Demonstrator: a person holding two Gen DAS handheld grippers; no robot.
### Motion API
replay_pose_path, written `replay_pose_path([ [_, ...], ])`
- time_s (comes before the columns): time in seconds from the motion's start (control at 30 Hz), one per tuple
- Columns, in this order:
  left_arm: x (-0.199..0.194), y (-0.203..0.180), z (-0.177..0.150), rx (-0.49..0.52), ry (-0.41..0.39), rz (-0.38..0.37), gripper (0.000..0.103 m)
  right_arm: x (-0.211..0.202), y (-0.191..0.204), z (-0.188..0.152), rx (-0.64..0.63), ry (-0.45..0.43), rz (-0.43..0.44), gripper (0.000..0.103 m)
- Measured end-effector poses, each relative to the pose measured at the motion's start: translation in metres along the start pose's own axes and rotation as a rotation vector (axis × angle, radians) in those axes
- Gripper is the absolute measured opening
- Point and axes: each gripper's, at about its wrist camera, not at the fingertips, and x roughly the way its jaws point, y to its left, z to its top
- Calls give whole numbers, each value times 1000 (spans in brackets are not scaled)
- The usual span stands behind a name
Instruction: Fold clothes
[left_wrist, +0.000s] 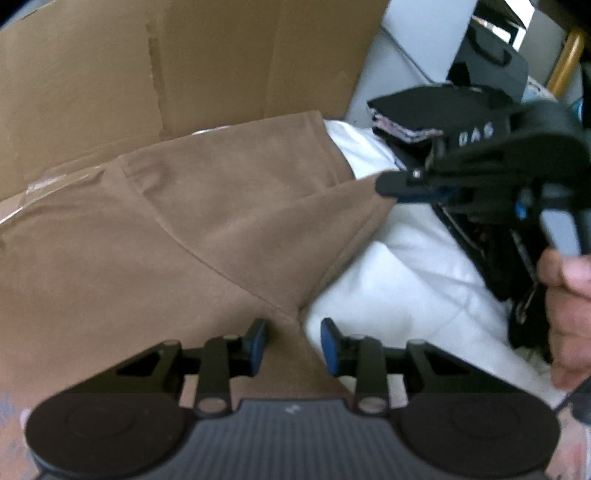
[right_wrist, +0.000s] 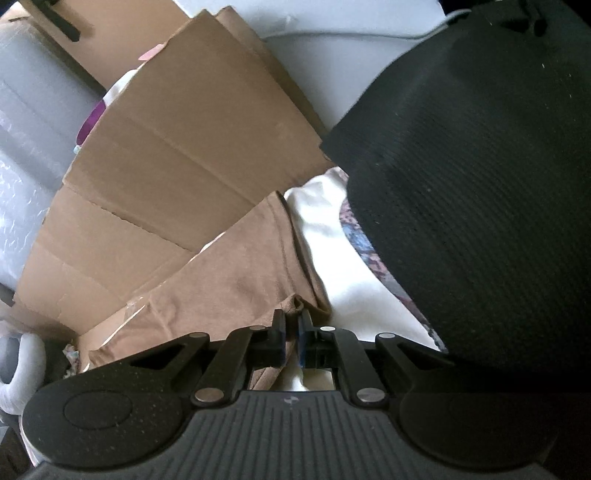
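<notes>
A brown garment (left_wrist: 155, 236) lies spread over a white padded surface (left_wrist: 399, 280) and against cardboard. My left gripper (left_wrist: 293, 345) is open, its blue pads either side of a fold of the brown cloth without pinching it. My right gripper (right_wrist: 291, 332) is shut on a bunched edge of the brown garment (right_wrist: 243, 273). In the left wrist view the right gripper (left_wrist: 391, 186) reaches in from the right and holds the garment's far corner, lifted off the white surface.
A large flattened cardboard box (left_wrist: 147, 66) stands behind the garment, also in the right wrist view (right_wrist: 192, 147). A black ribbed object (right_wrist: 480, 184) fills the right of that view. Dark folded clothes (left_wrist: 424, 110) and a patterned cloth (right_wrist: 358, 236) lie on the white surface.
</notes>
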Motion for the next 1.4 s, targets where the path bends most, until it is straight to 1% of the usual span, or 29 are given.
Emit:
replay_pose_path([
  [0.03, 2, -1, -1, 3, -1, 12, 30, -1, 2, -1, -6, -3, 2, 4],
  [0.07, 3, -2, -2, 5, -2, 24, 23, -2, 4, -2, -13, -7, 4, 4],
  [0.1, 3, -2, -2, 0, -6, 19, 12, -3, 6, -3, -22, -11, 6, 4],
  [0.13, 3, -2, -2, -6, -10, 12, 10, -4, 7, -4, -33, -16, 7, 4],
  [0.2, -2, -1, -3, -4, -28, -7, 8, -7, 10, -5, -56, -25, 8, 4],
  [0.27, -7, -1, -3, 1, -46, -27, 7, -8, 11, -7, -82, -37, -4, 4],
  [0.37, -10, 0, -3, 5, -50, -53, 7, -3, 16, -7, -97, -52, -11, 4],
  [0.43, -8, 3, -2, -7, -49, -67, 7, -2, 7, 6, -77, -47, -4, 4],
  [0.53, -4, 3, -1, -10, -43, -73, 7, 3, 9, 16, -120, -33, 25, 4],
  [0.63, 6, 2, -2, -12, -16, -67, 10, 2, 13, 23, -138, -40, 20, 4],
  [0.67, 9, 1, -3, -12, -5, -65, 12, 5, 12, 26, -149, -27, 3, 5],
  [0.7, 8, 2, -2, -18, -7, -73, 17, 8, 11, 24, -156, -9, -23, 5],
  [0.73, 5, 4, -2, -24, -7, -88, 29, 8, 8, 22, -154, 5, -46, 6],
  [0.77, 2, 7, -1, -31, -15, -97, 35, 9, 5, 20, -152, 19, -69, 7],
  [0.8, -2, 9, 0, -38, -24, -106, 46, 7, 4, 18, -159, 26, -83, 8],
  [0.83, -6, 11, 1, -44, -32, -114, 50, 4, 5, 18, -176, 23, -84, 11],
  [0.93, -17, 19, 3, -64, -58, -140, 50, -6, 9, 20, -214, 4, -81, 25],
  [1.0, -23, 25, 8, -79, -79, -143, 50, -13, 13, 25, -233, -25, -78, 27],
  [1.07, -27, 31, 13, -95, -100, -138, 49, -18, 19, 31, -254, -56, -73, 37],
  [1.17, -29, 41, 21, -119, -117, -110, 46, -11, 25, 40, -295, -64, -57, 37],
  [1.23, -27, 48, 23, -141, -118, -86, 38, -1, 31, 49, -329, -51, -50, 37],
  [1.3, -25, 55, 26, -166, -117, -58, 34, 11, 36, 54, -366, -41, -48, 37],
  [1.4, -27, 66, 26, -190, -124, -31, 33, 28, 43, 63, -407, -15, -39, 37],
])
